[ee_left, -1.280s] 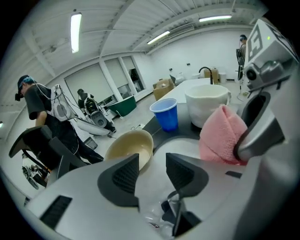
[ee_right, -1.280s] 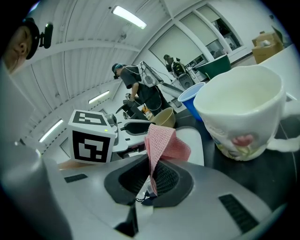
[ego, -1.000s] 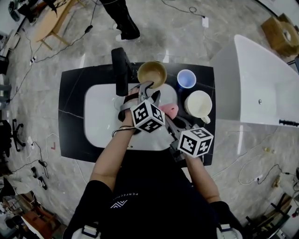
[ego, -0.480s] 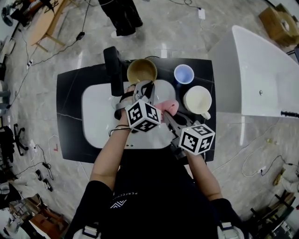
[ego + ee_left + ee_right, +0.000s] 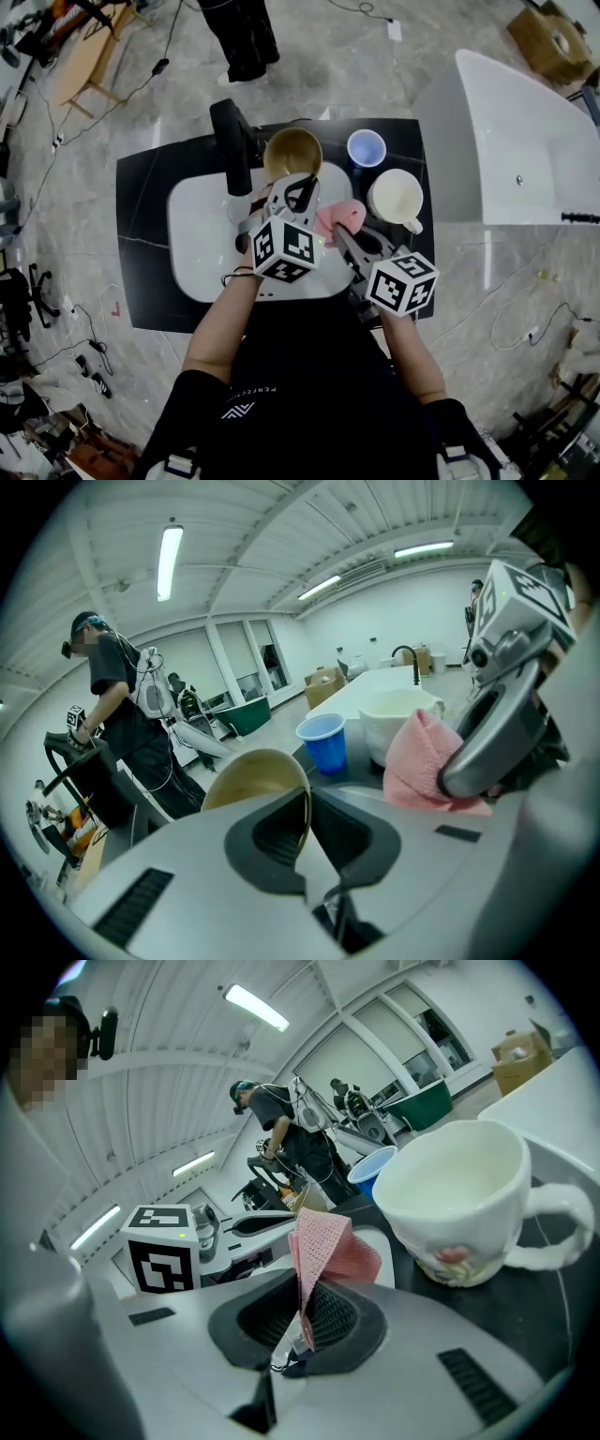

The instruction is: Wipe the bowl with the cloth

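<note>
Left gripper view: the left gripper (image 5: 306,822) has just closed its jaws on the bowl (image 5: 253,776) rim. The right gripper (image 5: 304,1321) pinches the cloth (image 5: 325,1247) — keeping the bowl tilted, the cloth should sweep its inside.

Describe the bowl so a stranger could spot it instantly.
On the black counter, look at the white sink's far edge, right of the black faucet. The bowl there is tan, its rim pinched in the left tongs, whose jaws have just closed; the blue cup and white mug beside it are not held.
</note>
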`<action>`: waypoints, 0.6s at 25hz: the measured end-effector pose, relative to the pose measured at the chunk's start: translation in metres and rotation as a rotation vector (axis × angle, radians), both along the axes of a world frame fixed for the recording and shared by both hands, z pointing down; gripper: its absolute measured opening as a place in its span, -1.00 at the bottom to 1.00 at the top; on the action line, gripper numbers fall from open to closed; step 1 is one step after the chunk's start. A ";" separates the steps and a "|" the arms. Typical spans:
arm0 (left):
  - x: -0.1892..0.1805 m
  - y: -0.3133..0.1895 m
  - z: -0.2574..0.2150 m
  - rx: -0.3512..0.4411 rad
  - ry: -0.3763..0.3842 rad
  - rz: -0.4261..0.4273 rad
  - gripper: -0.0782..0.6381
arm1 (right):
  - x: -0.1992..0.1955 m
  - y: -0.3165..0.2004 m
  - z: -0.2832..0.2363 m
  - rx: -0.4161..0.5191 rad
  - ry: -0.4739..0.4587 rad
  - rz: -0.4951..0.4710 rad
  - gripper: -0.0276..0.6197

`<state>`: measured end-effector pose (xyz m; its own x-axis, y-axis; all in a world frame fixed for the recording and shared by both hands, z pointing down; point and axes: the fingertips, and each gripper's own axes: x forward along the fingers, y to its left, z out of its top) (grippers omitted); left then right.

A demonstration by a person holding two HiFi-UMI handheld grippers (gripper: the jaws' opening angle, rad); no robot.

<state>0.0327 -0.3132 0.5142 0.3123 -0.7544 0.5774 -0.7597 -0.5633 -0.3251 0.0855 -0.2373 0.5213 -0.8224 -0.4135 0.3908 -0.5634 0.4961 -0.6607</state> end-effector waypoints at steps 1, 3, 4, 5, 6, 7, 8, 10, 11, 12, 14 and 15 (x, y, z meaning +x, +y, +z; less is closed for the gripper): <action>0.002 0.004 -0.002 0.003 0.008 0.010 -0.72 | 0.001 0.001 -0.002 0.016 0.012 0.001 -0.78; 0.006 0.013 -0.006 0.005 0.030 0.026 -0.72 | 0.004 0.004 -0.004 0.043 0.038 0.010 -0.78; 0.006 0.017 -0.008 0.005 0.046 0.030 -0.72 | 0.006 0.005 -0.005 0.052 0.046 0.017 -0.78; 0.006 0.021 -0.010 0.002 0.064 0.033 -0.72 | 0.007 0.006 -0.008 0.058 0.048 0.025 -0.78; 0.006 0.026 -0.013 0.000 0.083 0.034 -0.72 | 0.008 0.007 -0.011 0.064 0.046 0.032 -0.79; 0.005 0.031 -0.016 -0.002 0.102 0.037 -0.72 | 0.009 0.008 -0.015 0.074 0.044 0.035 -0.79; 0.006 0.036 -0.020 -0.001 0.120 0.042 -0.72 | 0.010 0.010 -0.020 0.089 0.043 0.035 -0.79; 0.007 0.045 -0.028 0.007 0.156 0.056 -0.72 | 0.013 0.012 -0.034 0.131 0.040 0.032 -0.78; 0.006 0.049 -0.033 0.010 0.178 0.060 -0.72 | 0.014 0.014 -0.042 0.154 0.035 0.029 -0.78; 0.005 0.054 -0.037 0.009 0.206 0.062 -0.72 | 0.015 0.016 -0.050 0.178 0.025 0.025 -0.79; 0.000 0.062 -0.045 -0.004 0.278 0.062 -0.72 | 0.013 0.021 -0.068 0.226 -0.001 0.014 -0.79; -0.002 0.066 -0.049 -0.013 0.316 0.063 -0.72 | 0.012 0.024 -0.077 0.251 -0.010 0.007 -0.78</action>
